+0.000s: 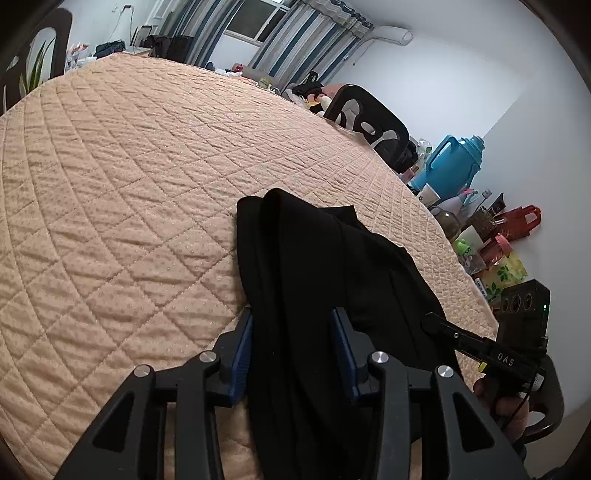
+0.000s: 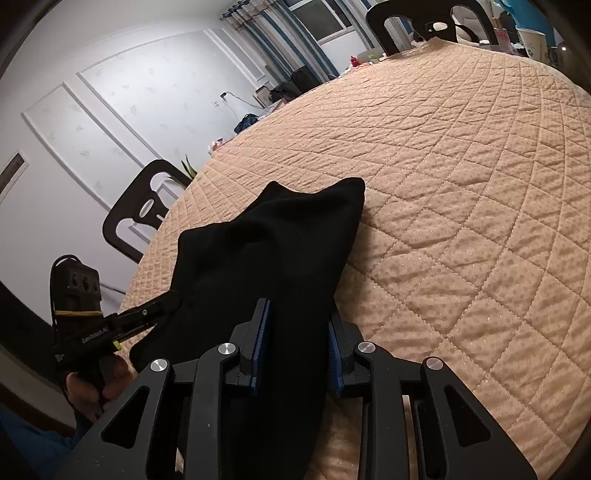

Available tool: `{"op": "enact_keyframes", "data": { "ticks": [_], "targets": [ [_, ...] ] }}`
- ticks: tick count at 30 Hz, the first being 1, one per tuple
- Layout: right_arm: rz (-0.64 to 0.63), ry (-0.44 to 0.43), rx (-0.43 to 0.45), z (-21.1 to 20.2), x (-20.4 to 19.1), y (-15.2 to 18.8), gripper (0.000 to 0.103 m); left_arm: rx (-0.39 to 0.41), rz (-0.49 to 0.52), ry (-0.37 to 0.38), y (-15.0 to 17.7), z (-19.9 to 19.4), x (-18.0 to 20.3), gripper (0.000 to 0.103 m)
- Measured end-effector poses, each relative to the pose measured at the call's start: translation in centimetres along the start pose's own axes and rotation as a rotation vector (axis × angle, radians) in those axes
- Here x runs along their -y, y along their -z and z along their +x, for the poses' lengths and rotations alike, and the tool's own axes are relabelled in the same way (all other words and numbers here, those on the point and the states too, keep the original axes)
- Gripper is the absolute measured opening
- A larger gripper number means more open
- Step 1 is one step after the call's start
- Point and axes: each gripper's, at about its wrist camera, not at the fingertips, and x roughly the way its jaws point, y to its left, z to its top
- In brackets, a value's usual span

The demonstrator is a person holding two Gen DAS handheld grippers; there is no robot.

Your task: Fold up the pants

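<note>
The black pants (image 1: 332, 266) hang bunched between both grippers above a table with a peach quilted cover (image 1: 129, 184). My left gripper (image 1: 295, 321) is shut on a fold of the pants, fabric filling the gap between its blue pads. In the right wrist view the pants (image 2: 266, 251) rise to a peak over the cover (image 2: 461, 184). My right gripper (image 2: 297, 321) is shut on the pants too. Each gripper shows in the other's view: the right gripper (image 1: 436, 321) at the cloth's right edge, the left gripper (image 2: 166, 304) at its left edge.
A dark chair (image 1: 369, 118), a blue thermos jug (image 1: 450, 166), cups and bags (image 1: 498, 251) crowd the table's right side. Another dark chair (image 2: 140, 210) stands by the white panelled wall. Curtains and a window (image 1: 255, 22) are at the far end.
</note>
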Motion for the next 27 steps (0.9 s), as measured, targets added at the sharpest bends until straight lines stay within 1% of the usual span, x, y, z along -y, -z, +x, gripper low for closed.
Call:
{"op": "enact_keyframes", "data": {
  "ticks": [3,8,13,18,21,27],
  "targets": [
    [0.005,0.007,-0.002,0.6,0.0,-0.4,0.028,-0.005,0.009,-0.009,-0.5,0.3,0.3,0.042],
    [-0.028,0.026,0.021,0.2,-1.1,-0.7,0.019,-0.003,0.039,-0.037,-0.8,-0.2,1.1,0.032],
    [-0.057,0.013,0.050,-1.0,-2.2,-1.2,0.017,0.009,0.116,-0.080,-1.2,-1.1,2.8,0.026],
    [-0.102,0.003,0.066,-1.3,-3.7,-2.2,0.016,0.016,0.144,-0.086,-1.9,-1.5,3.3,0.024],
    [-0.118,-0.007,0.069,-1.1,-4.4,-2.9,0.016,0.035,0.156,-0.091,-2.7,-2.1,3.3,0.023],
    [-0.165,-0.033,0.083,-0.1,-5.8,-5.0,0.016,0.080,0.179,-0.112,-5.4,-2.6,2.4,0.023]
  ]
}}
